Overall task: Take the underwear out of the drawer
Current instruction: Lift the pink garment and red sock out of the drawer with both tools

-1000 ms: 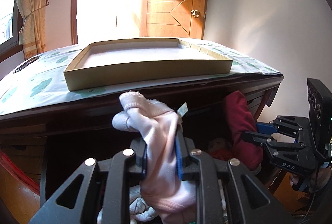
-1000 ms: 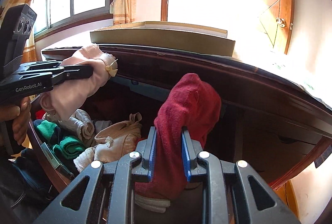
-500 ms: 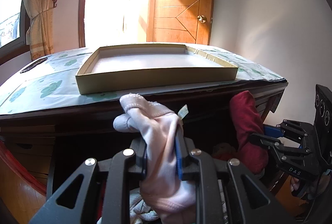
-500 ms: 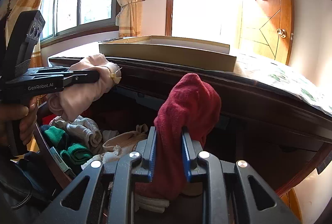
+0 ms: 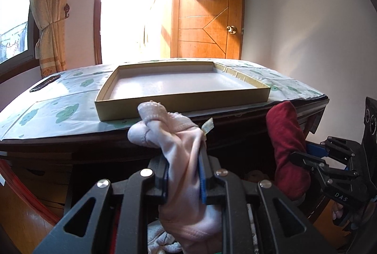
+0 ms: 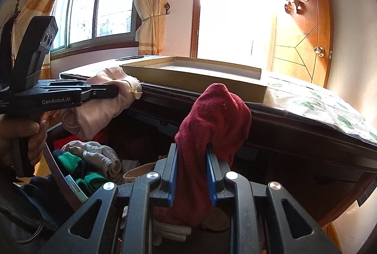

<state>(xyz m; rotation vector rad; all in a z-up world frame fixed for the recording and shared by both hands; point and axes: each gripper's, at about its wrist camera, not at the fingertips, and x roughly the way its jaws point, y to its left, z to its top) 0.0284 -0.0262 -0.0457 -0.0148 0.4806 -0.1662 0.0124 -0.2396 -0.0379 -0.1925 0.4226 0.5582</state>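
**Both pieces raised out of the drawer, up to desk height**

On the left: clamped narrow, the left hand-held gripper (image 5: 183, 157), pads pressed into a bunched piece of pink underwear (image 5: 165, 134), tag poking out to the right. Carried barely any way in the last second, but tipped so that the view now looks down into the shallow cardboard tray (image 5: 179, 103) on the desk (image 5: 70, 145), where a second ago showed little more than its front wall. Hangs just in front of the desk edge, not over it, with the lower part of the cloth drooping behind the fingers.

In the middle, below: the open drawer (image 6: 56, 167), with a folded green garment (image 6: 70, 159) and a rolled white garment (image 6: 101, 155) lying inside, untouched.

On the right: closed as tight as the cloth allows, the right hand-held gripper (image 6: 192, 155), gripping a dark red garment (image 6: 216, 117) that stands up above the fingers and droops below them. Shifted sideways since a second ago, so more of the tray's top and of the patterned cover (image 6: 318, 103) now shows behind it.

Judged from this: extraction done for these two pieces, both held free of the drawer; set-down not yet begun, most likely over the tray.
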